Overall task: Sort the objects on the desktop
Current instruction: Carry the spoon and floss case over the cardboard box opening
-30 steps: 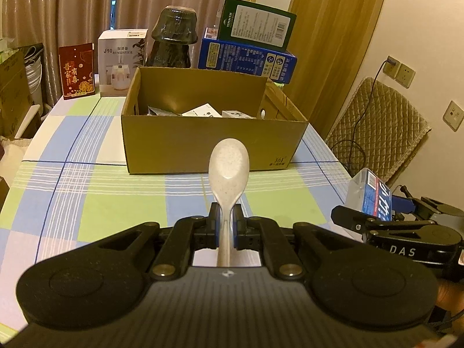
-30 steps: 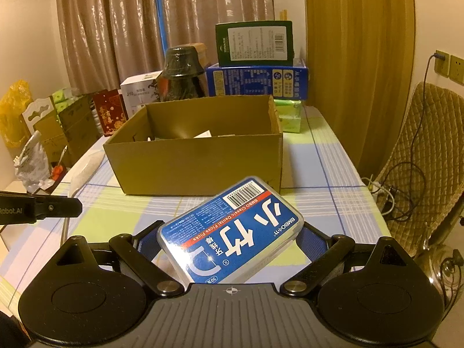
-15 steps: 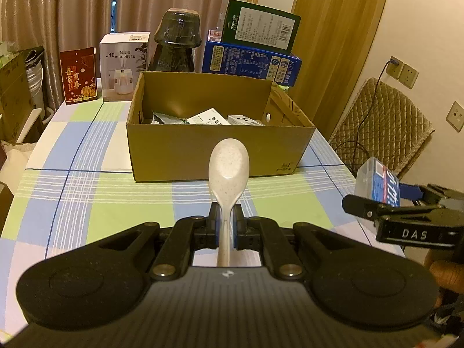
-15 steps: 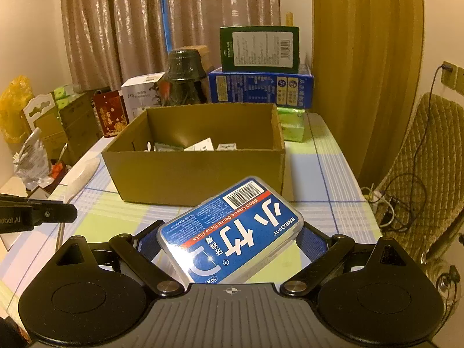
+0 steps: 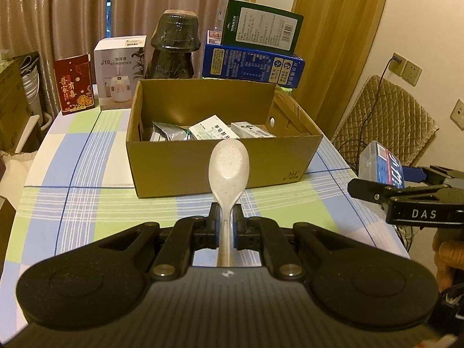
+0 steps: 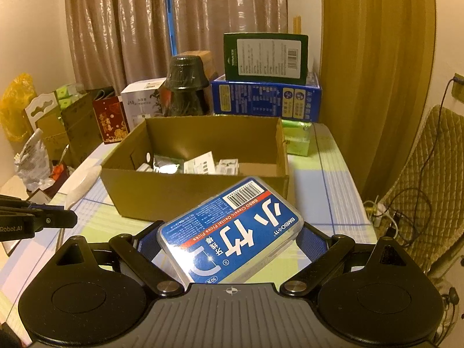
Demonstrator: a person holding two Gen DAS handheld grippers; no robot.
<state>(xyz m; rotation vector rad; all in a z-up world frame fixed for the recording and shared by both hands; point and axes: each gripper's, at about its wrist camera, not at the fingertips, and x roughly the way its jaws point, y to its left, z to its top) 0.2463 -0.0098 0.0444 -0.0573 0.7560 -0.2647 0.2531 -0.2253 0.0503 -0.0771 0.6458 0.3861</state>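
My left gripper (image 5: 225, 226) is shut on the handle of a cream speckled spoon (image 5: 229, 165), bowl pointing at the open cardboard box (image 5: 226, 171) ahead. My right gripper (image 6: 229, 240) is shut on a clear dental floss pick box with a blue label (image 6: 232, 232), held above the checked tablecloth just short of the cardboard box (image 6: 162, 191). The cardboard box holds several small packets (image 5: 214, 130). The right gripper with the floss box (image 5: 385, 165) shows at the right edge of the left wrist view. The spoon (image 6: 82, 184) and left gripper show at the left of the right wrist view.
Behind the cardboard box stand a red packet (image 5: 74, 84), a white humidifier box (image 5: 120, 72), a dark wrapped jar (image 5: 174, 49) and stacked blue (image 5: 252, 65) and green boxes (image 5: 261, 27). A green pack (image 6: 297, 139) lies right of the box. A quilted chair (image 5: 385, 116) stands off the table's right edge.
Both grippers have risen with their loads, so the box's inside and its packets show more. The right gripper sits higher in the left wrist view.
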